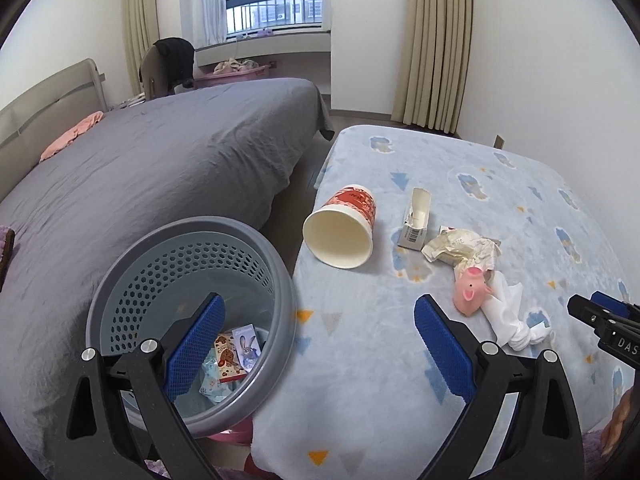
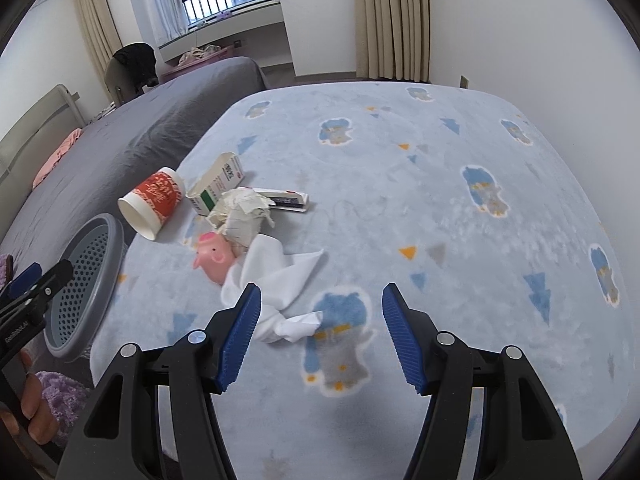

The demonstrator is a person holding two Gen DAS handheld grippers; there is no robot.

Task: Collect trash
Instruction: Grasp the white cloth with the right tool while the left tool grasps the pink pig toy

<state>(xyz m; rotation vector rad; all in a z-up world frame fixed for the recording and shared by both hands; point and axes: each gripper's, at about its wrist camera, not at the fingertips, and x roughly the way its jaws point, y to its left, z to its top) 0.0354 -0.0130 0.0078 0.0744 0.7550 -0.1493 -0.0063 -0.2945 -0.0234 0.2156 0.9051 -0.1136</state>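
Note:
A red and white paper cup [image 1: 340, 226] [image 2: 152, 202] lies on its side on the light blue blanket [image 1: 360, 360] [image 2: 400, 200]. Beside it lie a small white carton [image 1: 416, 220] [image 2: 218, 182], crumpled paper [image 1: 460, 248] [image 2: 244, 216], a pink pig toy [image 1: 472, 288] [image 2: 212, 258] and a white tissue [image 1: 512, 320] [image 2: 276, 276]. A flat packet [image 2: 288, 200] lies behind the paper. A grey perforated bin [image 1: 192, 312] [image 2: 84, 284] holds some wrappers. My left gripper [image 1: 320, 340] is open and empty, over the bin's edge. My right gripper [image 2: 320, 332] is open and empty, just right of the tissue.
A grey bed [image 1: 160, 152] [image 2: 160, 112] stands left of the blanket, with a pink cloth [image 1: 72, 134] near its headboard. A chair with dark clothing [image 1: 168, 64] stands by the window. Curtains [image 1: 436, 40] hang at the back wall.

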